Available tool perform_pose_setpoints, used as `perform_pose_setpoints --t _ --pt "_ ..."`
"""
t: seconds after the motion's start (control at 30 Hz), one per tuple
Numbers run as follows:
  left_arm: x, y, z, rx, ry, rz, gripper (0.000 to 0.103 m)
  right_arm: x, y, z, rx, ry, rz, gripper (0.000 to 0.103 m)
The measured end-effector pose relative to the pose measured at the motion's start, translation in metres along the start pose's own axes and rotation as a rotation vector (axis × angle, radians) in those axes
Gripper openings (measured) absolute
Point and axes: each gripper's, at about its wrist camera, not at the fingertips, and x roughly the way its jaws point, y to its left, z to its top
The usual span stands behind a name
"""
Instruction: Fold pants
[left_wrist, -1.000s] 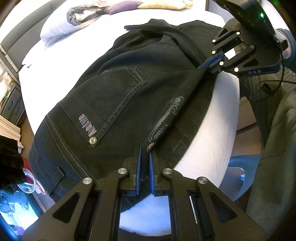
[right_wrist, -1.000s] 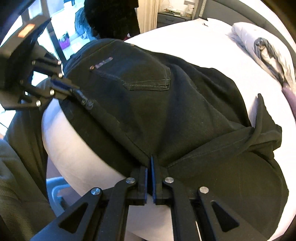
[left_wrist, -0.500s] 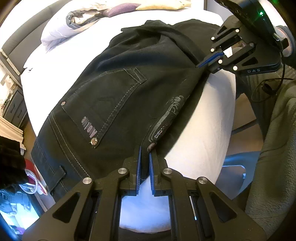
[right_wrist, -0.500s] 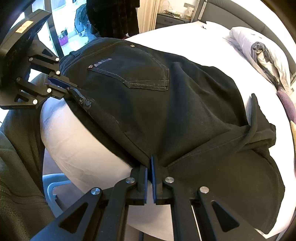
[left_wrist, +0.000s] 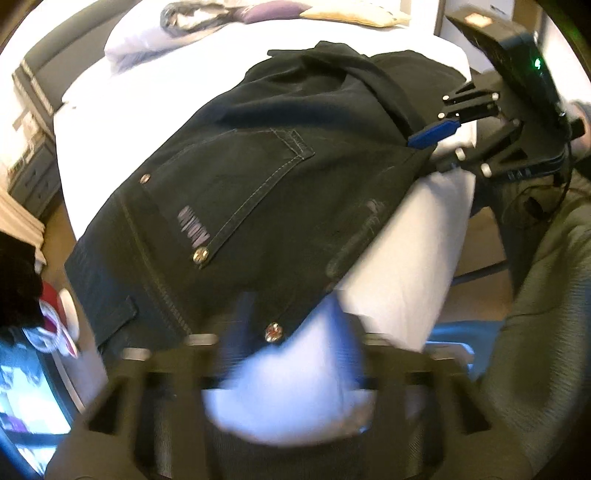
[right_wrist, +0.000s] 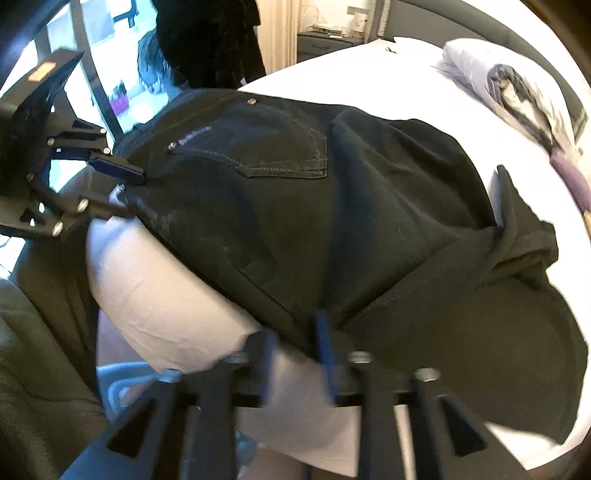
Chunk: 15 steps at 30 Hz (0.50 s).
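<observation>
Both grippers, left gripper (left_wrist: 291, 354) and right gripper (right_wrist: 295, 354), have just been opening, jaws apart, releasing the black jeans (left_wrist: 258, 177) on the bed (left_wrist: 399, 266); next comes regripping for another fold.

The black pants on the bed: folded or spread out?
Folded: the pants lie doubled on the bed, one layer overlapping another.

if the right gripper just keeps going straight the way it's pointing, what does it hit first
Most likely the black pants, at their near edge on the white bed. The right gripper has just been opening, and that edge lies right at its fingertips. Depth is hard to judge; it could meet the mattress edge instead.
</observation>
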Motion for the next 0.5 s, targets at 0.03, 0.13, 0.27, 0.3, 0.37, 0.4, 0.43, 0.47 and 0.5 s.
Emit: perform_pose_setpoints --t 0.03,0.13,0.27,0.3,0.37,0.4,0.43,0.47,0.5 --pt "-0.010 0.002 0.000 -0.011 -0.021 -0.004 0.075 -0.005 0.000 -0.001 0.010 -0.017 0.012 0.062" --pt "-0.037 0.008 0.011 -0.050 -0.086 -0.015 0.075 -0.020 -0.001 -0.003 0.044 -0.070 0.020 0.062" --pt "-0.048 0.012 0.050 -0.131 -0.211 -0.047 0.075 -0.023 -0.014 0.000 0.149 -0.119 0.048 0.061" --pt "-0.044 0.010 0.058 -0.140 -0.223 -0.056 0.075 -0.019 -0.017 0.000 0.159 -0.114 0.055 0.061" --pt "-0.029 0.001 0.075 -0.138 -0.235 -0.081 0.075 -0.005 -0.022 -0.005 0.168 -0.073 0.077 0.061" --pt "-0.019 -0.005 0.083 -0.133 -0.241 -0.105 0.075 0.003 -0.023 -0.008 0.165 -0.048 0.072 0.061" --pt "-0.007 -0.009 0.091 -0.140 -0.237 -0.126 0.073 0.001 -0.021 -0.011 0.153 -0.060 0.068 0.060" --pt "0.002 -0.012 0.100 -0.153 -0.230 -0.142 0.067 -0.003 -0.019 -0.011 0.150 -0.066 0.071 0.060" --pt "0.008 -0.013 0.105 -0.164 -0.230 -0.159 0.064 -0.009 -0.020 -0.011 0.158 -0.068 0.090 0.060"
